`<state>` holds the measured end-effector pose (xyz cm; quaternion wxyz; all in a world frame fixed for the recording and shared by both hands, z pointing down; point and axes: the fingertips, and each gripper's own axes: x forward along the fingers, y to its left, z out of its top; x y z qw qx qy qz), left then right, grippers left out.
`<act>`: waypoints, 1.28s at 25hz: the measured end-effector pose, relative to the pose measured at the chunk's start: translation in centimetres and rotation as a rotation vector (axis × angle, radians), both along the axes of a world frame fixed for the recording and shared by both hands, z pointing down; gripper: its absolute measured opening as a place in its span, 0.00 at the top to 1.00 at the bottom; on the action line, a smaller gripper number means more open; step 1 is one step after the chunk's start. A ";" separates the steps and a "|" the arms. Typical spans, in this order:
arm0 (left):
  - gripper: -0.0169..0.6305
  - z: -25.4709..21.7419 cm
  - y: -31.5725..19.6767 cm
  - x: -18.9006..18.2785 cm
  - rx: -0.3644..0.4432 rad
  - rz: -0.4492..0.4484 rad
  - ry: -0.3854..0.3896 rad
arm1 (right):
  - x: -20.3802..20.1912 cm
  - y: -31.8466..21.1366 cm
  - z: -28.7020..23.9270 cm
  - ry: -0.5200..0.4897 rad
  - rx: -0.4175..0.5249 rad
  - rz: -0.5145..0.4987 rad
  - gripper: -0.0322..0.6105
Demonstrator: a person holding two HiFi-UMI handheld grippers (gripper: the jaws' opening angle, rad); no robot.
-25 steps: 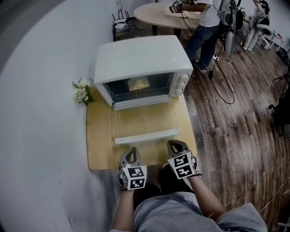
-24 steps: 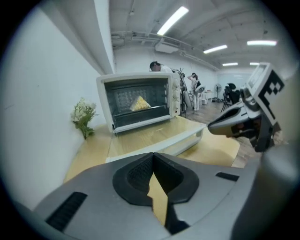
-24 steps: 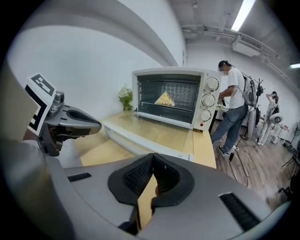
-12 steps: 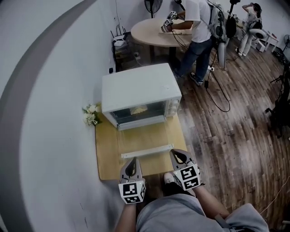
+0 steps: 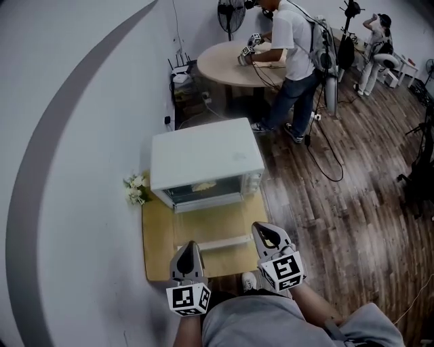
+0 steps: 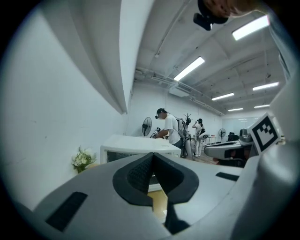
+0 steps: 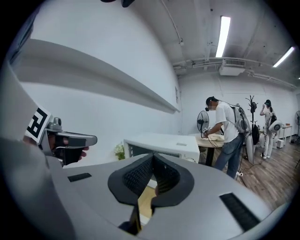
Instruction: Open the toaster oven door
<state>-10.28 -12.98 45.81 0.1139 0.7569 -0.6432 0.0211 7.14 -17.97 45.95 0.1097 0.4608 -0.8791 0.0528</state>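
White flowers (image 5: pixel 135 188) beside toaster oven (image 5: pixel 203 157), door (image 5: pixel 210 227) open

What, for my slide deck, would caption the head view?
Toaster oven door open; left claw and right claw shut, empty.

A small light-wood worktop (image 5: pixel 157 237) is set against a white wall (image 5: pixel 74 203). A little bunch of white flowers (image 5: pixel 135 188) is placed at its far left corner, beside the wall. A broad grey band (image 7: pixel 93 77) is painted in a curve across the wall. To the right, the floor (image 5: pixel 352 203) is laid with dark wood planks, and black cables (image 5: pixel 332 149) are trailed over it. Further back, a round table (image 5: pixel 227 68) is placed near the wall, and a person in a white T-shirt (image 5: pixel 293 34) is bent over it. A standing fan (image 5: pixel 230 12) is seen behind the table. A second person (image 5: pixel 378 34) is seen well apart at the far right. Long ceiling lights (image 7: pixel 224 29) are lit overhead.
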 end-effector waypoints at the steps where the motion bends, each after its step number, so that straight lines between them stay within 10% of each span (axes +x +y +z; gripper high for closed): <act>1: 0.97 -0.5 -0.3 -0.1 0.019 -0.015 0.000 | 0.0 -0.3 -0.2 -0.004 0.007 -0.001 0.95; 32: 0.97 -3.3 -4.9 -4.7 0.147 -0.001 -0.027 | -3.7 -4.5 -1.6 -0.041 0.072 0.053 0.95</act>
